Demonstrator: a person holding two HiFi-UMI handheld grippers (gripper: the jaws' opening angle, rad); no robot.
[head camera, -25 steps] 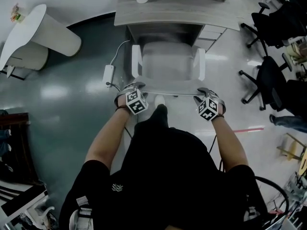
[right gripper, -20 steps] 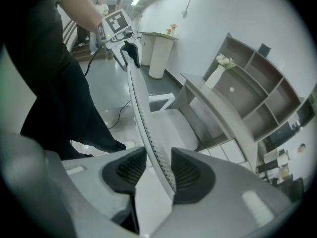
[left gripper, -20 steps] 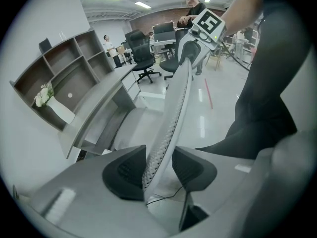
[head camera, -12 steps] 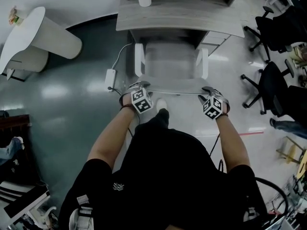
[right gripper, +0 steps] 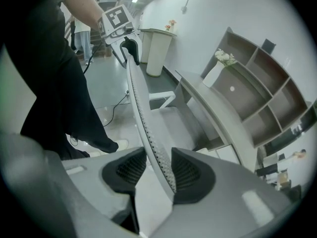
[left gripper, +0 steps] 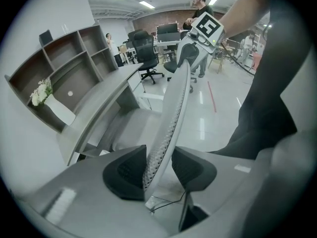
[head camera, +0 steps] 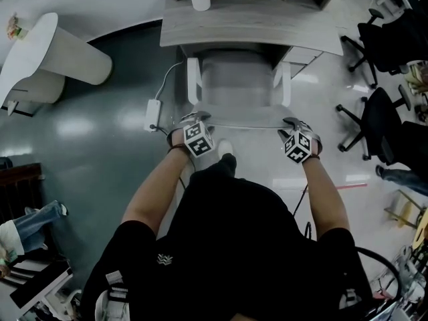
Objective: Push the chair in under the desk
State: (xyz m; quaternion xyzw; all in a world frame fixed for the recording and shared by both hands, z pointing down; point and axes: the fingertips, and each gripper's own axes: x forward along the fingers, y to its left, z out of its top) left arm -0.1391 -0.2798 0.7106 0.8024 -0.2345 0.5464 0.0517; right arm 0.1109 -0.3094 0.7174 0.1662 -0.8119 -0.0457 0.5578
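Note:
A pale grey chair (head camera: 237,79) with white armrests stands partly beneath the grey desk (head camera: 247,22), its seat half hidden by the desktop. Its thin mesh backrest (head camera: 241,127) faces me. My left gripper (head camera: 195,120) straddles the backrest's left top corner, and my right gripper (head camera: 292,124) straddles the right one. In the left gripper view the backrest (left gripper: 173,118) runs between the open jaws of the left gripper (left gripper: 159,170), leaning on the left pad. In the right gripper view the backrest (right gripper: 143,118) passes through the right gripper (right gripper: 159,170), against the right pad, with a gap on the other side.
A white drawer unit (head camera: 297,55) sits under the desk's right side. A power adapter (head camera: 152,105) and its cable lie on the floor left of the chair. Black office chairs (head camera: 381,119) stand at the right, a white round table (head camera: 40,45) at the left. A bystander's leg (head camera: 33,223) is at lower left.
The chair has slid farther under the desk, and both grippers have followed it forward. A bystander's leg has come into view at the lower left.

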